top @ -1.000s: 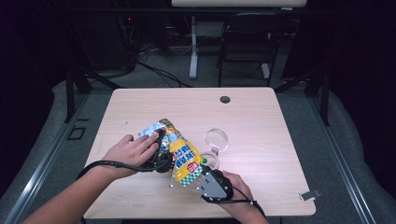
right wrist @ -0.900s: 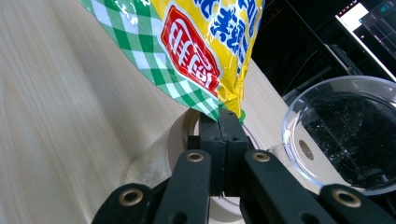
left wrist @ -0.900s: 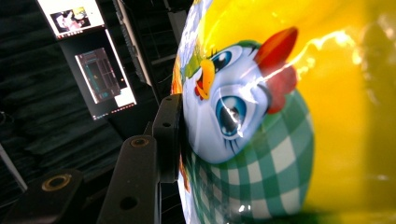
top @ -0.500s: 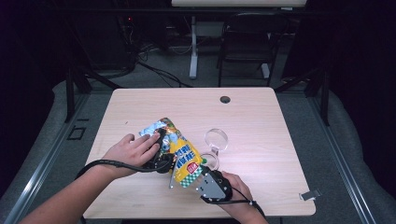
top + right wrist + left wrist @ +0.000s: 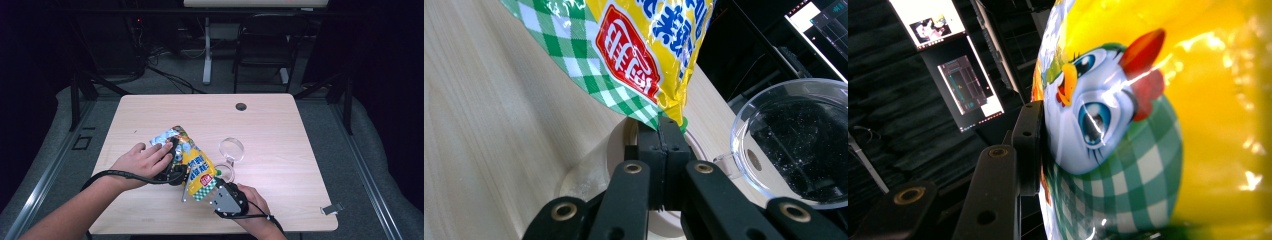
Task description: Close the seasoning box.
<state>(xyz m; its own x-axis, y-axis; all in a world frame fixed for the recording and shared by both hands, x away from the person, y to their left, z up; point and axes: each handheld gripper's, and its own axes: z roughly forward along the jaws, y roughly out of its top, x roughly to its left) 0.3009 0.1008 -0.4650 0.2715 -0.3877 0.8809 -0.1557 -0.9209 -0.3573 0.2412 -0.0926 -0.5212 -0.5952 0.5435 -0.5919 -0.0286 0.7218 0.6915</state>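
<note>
snack bag (image 5: pixel 196 167) corner pinched in right gripper (image 5: pixel 663 131); left gripper (image 5: pixel 172 167) clamps its middle

The right hand-held gripper (image 5: pixel 663 131) has its black jaws pressed together on the lower corner of a yellow snack bag (image 5: pixel 634 45) with a green-checked edge and a red label. Right of the bag, a clear glass dish (image 5: pixel 794 145) rests on the wooden table (image 5: pixel 489 130). Just under the bag's corner lies what may be a round, pale lid (image 5: pixel 589 175).

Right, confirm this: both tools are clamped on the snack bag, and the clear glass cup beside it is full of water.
One error: the cup is empty, as the right gripper view shows. The rest holds: left tool and right tool both grip the bag.
</note>
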